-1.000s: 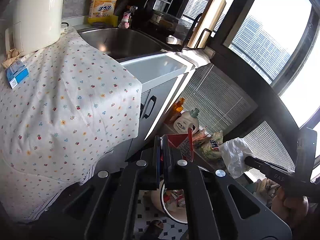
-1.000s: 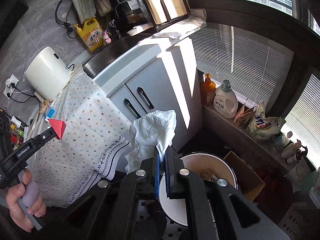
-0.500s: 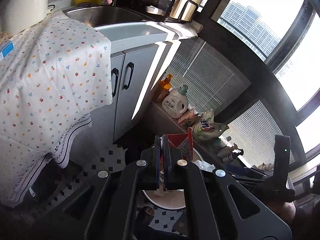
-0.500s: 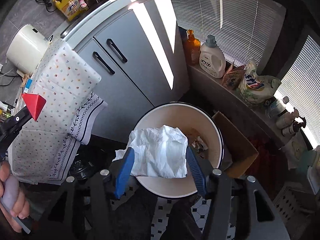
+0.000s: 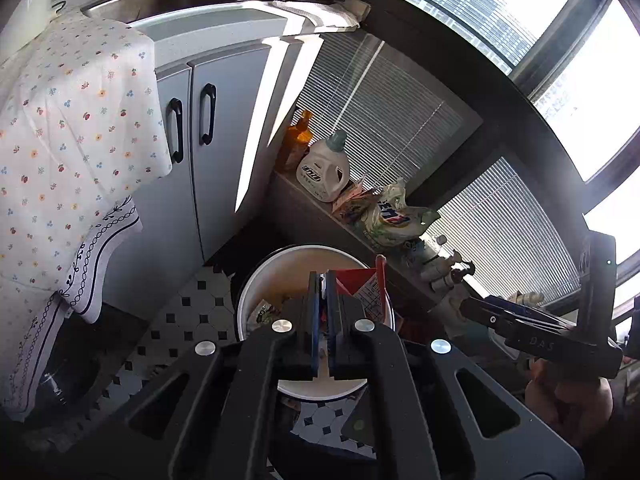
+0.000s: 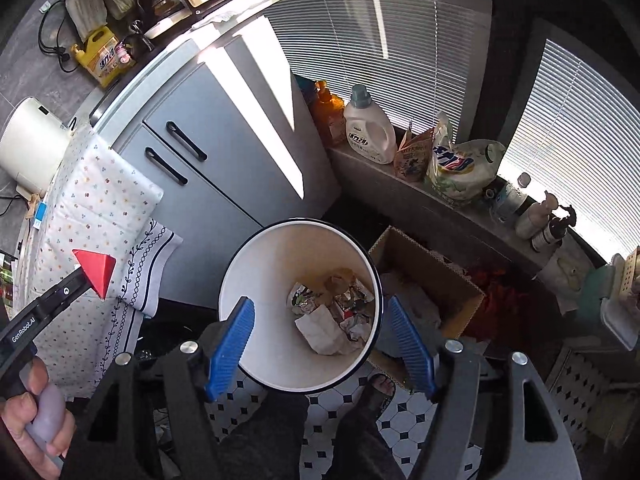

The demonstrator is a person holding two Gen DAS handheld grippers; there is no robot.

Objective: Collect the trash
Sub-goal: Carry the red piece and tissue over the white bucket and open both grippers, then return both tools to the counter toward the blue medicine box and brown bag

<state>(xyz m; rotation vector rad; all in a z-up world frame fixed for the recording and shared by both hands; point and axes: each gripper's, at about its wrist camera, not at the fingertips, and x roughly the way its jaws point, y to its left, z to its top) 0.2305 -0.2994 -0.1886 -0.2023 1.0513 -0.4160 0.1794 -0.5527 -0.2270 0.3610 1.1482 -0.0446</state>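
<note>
A white round bin stands on the tiled floor and holds crumpled wrappers. A white tissue lies on top of them. My right gripper hangs over the bin, its jaws opening, with nothing between the blue pads. My left gripper is shut on a red carton piece, just above the bin's rim. From the right wrist view the left gripper and its red carton piece sit to the left of the bin. In the left wrist view the right gripper shows at the right.
A cardboard box sits right of the bin. Grey cabinet doors and a flowered cloth are to the left. A ledge behind carries a detergent bottle and bags. A person's legs and sandalled foot stand below the bin.
The right gripper opened and the white tissue dropped out of it into the bin. Both grippers came down closer over the bin, the left still holding the red carton piece.
</note>
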